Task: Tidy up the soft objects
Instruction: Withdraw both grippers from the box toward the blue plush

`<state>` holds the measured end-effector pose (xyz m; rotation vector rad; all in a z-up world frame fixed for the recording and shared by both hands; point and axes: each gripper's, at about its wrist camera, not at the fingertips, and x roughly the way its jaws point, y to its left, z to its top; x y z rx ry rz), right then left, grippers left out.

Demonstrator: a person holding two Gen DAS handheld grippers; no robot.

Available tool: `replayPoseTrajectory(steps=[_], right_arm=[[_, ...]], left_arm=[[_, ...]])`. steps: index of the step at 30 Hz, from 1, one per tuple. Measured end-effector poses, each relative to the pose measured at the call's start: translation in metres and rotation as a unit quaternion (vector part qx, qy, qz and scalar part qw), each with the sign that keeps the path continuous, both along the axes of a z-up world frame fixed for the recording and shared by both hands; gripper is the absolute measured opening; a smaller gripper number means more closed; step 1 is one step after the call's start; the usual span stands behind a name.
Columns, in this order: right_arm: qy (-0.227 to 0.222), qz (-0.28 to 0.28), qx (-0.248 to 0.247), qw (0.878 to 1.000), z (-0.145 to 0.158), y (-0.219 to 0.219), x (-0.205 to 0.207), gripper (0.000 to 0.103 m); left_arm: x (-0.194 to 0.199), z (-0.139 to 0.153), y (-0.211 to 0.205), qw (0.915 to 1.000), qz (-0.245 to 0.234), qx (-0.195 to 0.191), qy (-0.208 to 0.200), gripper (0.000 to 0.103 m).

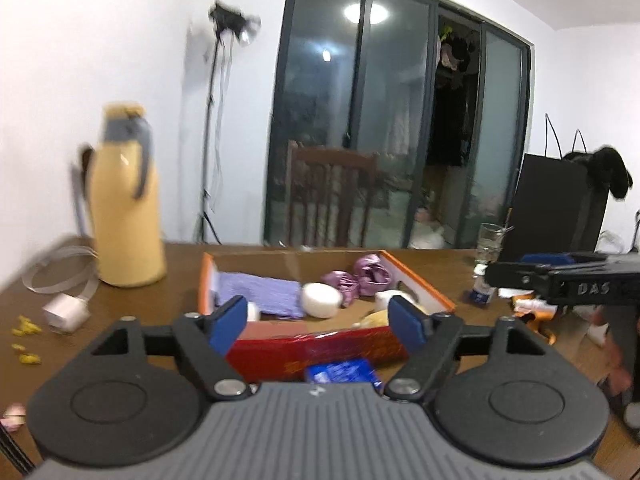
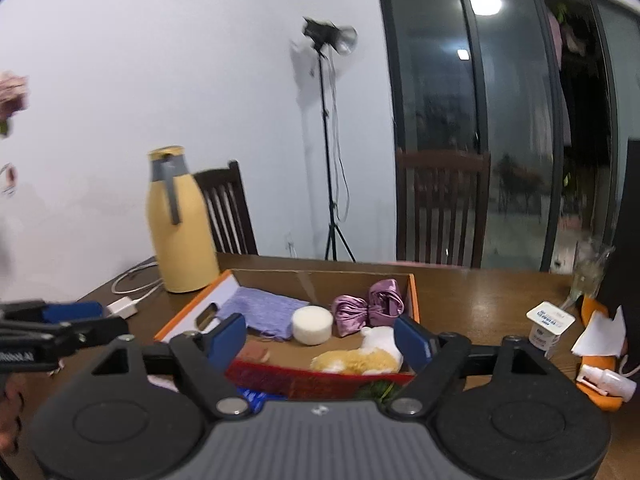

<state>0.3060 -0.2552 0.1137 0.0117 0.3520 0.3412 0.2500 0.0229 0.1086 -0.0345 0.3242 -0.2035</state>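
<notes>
An orange-rimmed cardboard box [image 1: 424, 280] [image 2: 415, 292] with a red front wall lies on the wooden table. Inside lie a folded lilac cloth [image 1: 260, 290] [image 2: 268, 308], a white round sponge [image 1: 322, 300] [image 2: 312, 324], two shiny purple pouches [image 1: 360, 278] [image 2: 368, 306] and a yellow and white plush toy [image 2: 360, 354]. My left gripper [image 1: 318, 322] hangs open in front of the box, nothing between its blue pads. My right gripper [image 2: 320, 338] is open too, with nothing in it, above the box's near wall. Each gripper shows at the edge of the other's view.
A yellow thermos jug [image 1: 126, 204] [image 2: 180, 224] stands left of the box, beside a white charger [image 1: 66, 312]. A blue packet [image 1: 342, 372] lies before the box. To the right are a glass [image 1: 490, 242], a small yogurt cup [image 2: 550, 326], orange items and a black bag [image 1: 560, 204]. Chairs stand behind the table.
</notes>
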Motion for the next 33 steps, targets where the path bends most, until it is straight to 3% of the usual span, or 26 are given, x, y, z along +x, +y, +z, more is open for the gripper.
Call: replayPoseTrajectory(steps=[3,6,12,15,21,25,29,33], right_arm=[[-0.022,0.007,0.007,1.000,-0.012,0.000,-0.039,0.086],[-0.037,0.017,0.005,0.999,-0.023,0.002,-0.076,0.089],[-0.060,0.016,-0.011,0.998,-0.049,0.010,-0.148,0.094],[-0.072,0.019,-0.004,0.997,-0.072,0.013,-0.181,0.103],[-0.051,-0.006,0.006,0.999,-0.112,0.009,-0.227,0.103],[-0.051,-0.011,-0.009,0.999,-0.116,0.010,-0.232,0.103],[-0.049,-0.014,-0.005,0.999,-0.116,0.011,-0.228,0.103],[-0.044,-0.013,-0.009,0.999,-0.116,0.014,-0.220,0.103]], left_arm=[[-0.046,-0.008,0.000,0.9986,0.033,0.018,-0.038,0.087],[-0.089,-0.017,0.003,0.9958,0.057,0.011,-0.070,0.097],[-0.153,-0.041,0.007,0.9923,0.090,0.027,-0.081,0.103],[-0.181,-0.062,0.012,0.9912,0.107,0.024,-0.074,0.103],[-0.194,-0.075,0.012,0.9913,0.079,0.063,-0.085,0.103],[-0.197,-0.076,0.013,0.9928,0.076,0.043,-0.082,0.103],[-0.192,-0.081,0.008,0.9932,0.073,0.054,-0.073,0.103],[-0.181,-0.089,0.009,0.9962,0.066,0.032,-0.046,0.103]])
